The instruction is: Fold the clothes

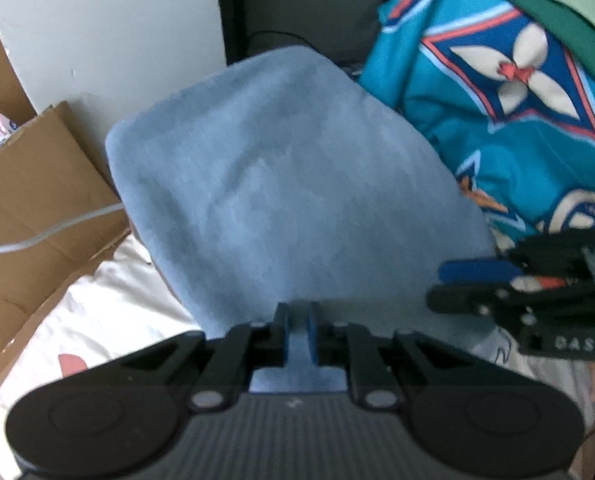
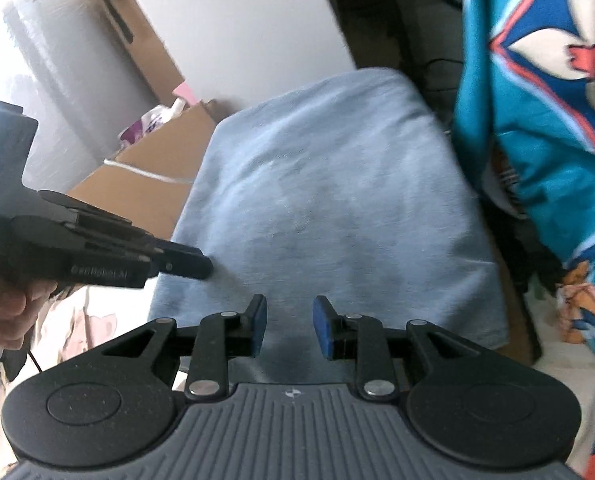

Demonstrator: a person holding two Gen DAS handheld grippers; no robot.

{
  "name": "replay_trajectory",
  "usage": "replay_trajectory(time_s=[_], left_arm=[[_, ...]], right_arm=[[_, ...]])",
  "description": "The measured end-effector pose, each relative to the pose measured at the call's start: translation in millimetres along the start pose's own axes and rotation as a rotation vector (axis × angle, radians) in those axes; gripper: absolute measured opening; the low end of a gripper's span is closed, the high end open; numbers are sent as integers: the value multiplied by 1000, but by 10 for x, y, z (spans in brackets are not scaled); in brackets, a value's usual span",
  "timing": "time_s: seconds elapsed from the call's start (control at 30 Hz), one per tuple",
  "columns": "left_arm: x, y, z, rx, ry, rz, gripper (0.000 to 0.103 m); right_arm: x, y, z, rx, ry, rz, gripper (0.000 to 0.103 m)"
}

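While gripping the near edge of the light blue garment (image 1: 281, 184), left tongs (image 1: 298, 332) pinching narrow on a fold of that cloth, blue pads pressed against it. Garment lying as a folded, roughly rectangular pad, spreading away toward the far side, resting partly on white bedding (image 1: 109, 308) at near left. Right tongs (image 2: 287, 326) hovering over the garment's near edge, jaws standing wide apart, nothing between the blue pads (image 2: 321, 328); cloth showing through the gap. Seen from the left wrist view, right tongs (image 1: 477, 284) sitting at the garment's near right edge, touching or just above, cannot tell which. Seen from the right wrist view, left tongs (image 2: 189, 264) reaching in from the left, tips meeting the garment's left edge, a hand (image 2: 13, 312) wrapping the handle. Teal patterned fabric (image 1: 497, 92) bunching just beside the garment on the right. Cardboard box (image 1: 29, 184) sitting left of the garment, a white cable (image 1: 49, 232) draping across it.
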State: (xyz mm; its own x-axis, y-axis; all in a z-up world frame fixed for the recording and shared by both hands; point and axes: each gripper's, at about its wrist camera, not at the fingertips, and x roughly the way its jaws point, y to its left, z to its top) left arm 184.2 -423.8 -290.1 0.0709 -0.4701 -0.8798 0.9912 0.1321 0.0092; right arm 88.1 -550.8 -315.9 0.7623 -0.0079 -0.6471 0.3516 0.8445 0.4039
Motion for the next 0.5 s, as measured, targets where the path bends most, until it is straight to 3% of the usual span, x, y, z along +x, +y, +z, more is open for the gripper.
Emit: replay_trajectory(time_s=[0.17,0.27,0.37,0.5], left_arm=[[82,111,13,-5,34,23,5],[-67,162,130,-26,-34,13,7],[-57,225,274,-17,-45,39,8],[12,297,449,-40,-73,62,9]], right_arm=[[191,62,-62,-14,36,-5,36],[167,70,31,-31,8,9,37],[203,40,166,-39,-8,0,38],[297,-20,360,-45,-21,-23,48]])
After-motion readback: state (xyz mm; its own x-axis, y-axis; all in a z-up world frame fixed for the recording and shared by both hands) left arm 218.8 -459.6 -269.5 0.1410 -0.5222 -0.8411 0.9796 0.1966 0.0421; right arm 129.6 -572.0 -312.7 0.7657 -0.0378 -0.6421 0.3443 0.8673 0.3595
